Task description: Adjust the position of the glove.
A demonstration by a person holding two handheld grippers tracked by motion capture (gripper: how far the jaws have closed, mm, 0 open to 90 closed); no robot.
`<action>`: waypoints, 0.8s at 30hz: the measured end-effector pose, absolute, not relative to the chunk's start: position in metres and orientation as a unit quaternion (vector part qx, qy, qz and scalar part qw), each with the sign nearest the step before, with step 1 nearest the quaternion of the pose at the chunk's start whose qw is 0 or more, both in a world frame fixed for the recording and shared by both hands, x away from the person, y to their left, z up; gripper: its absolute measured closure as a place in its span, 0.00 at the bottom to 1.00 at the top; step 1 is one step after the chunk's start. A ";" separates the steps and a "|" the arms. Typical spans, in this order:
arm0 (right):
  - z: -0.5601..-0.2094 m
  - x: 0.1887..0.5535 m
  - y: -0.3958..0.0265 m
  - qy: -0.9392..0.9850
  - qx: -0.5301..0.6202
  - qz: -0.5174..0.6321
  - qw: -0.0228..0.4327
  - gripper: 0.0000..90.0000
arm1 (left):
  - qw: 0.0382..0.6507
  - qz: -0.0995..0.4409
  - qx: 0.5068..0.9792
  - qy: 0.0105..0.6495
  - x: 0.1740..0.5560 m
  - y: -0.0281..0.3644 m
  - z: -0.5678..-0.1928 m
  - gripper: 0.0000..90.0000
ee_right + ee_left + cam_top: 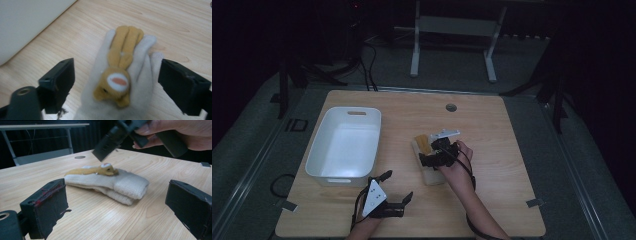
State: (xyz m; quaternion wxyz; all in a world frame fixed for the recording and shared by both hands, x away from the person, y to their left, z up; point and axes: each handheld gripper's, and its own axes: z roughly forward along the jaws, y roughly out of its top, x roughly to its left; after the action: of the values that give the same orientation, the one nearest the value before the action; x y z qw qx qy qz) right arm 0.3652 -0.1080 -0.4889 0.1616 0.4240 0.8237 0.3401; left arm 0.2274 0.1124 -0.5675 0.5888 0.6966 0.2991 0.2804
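Note:
A folded cream sock [142, 57] lies flat on the wooden table [492, 130], right of the middle. A small yellow-orange plush toy [117, 82] with long ears and a white snout rests on top of it. My right gripper [117, 85] hangs just over them and is open, one jaw on each side of the sock and toy, with neither pad touching them. In the high view the right gripper [432, 155] covers the middle of the sock [432, 176]. My left gripper [397, 186] sits near the front edge, open and holding nothing, pointed at the sock [125, 186].
A white plastic bin [344, 145] with handle slots stands on the left half of the table. A round cable hole [451, 107] is near the far edge. Dark floor, cables and a grey table frame [452, 30] lie beyond.

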 end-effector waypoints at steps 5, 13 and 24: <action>-0.497 0.365 -0.123 0.816 0.439 0.325 0.188 0.11 | 0.590 0.280 0.695 0.300 0.227 0.112 -0.568 0.05; -0.504 0.363 -0.145 0.814 0.451 0.321 0.178 0.11 | 0.590 0.279 0.695 0.302 0.228 0.112 -0.568 0.05; -0.499 0.346 -0.195 0.803 0.446 0.337 0.204 0.11 | 0.566 0.267 0.705 0.333 0.230 0.109 -0.565 0.05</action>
State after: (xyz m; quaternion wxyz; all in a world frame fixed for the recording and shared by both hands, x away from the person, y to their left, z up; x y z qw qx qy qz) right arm 0.3461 -0.1949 -0.4995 0.2040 0.4463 0.8034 0.3374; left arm 0.2298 0.1087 -0.5647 0.5664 0.7049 0.3328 0.2675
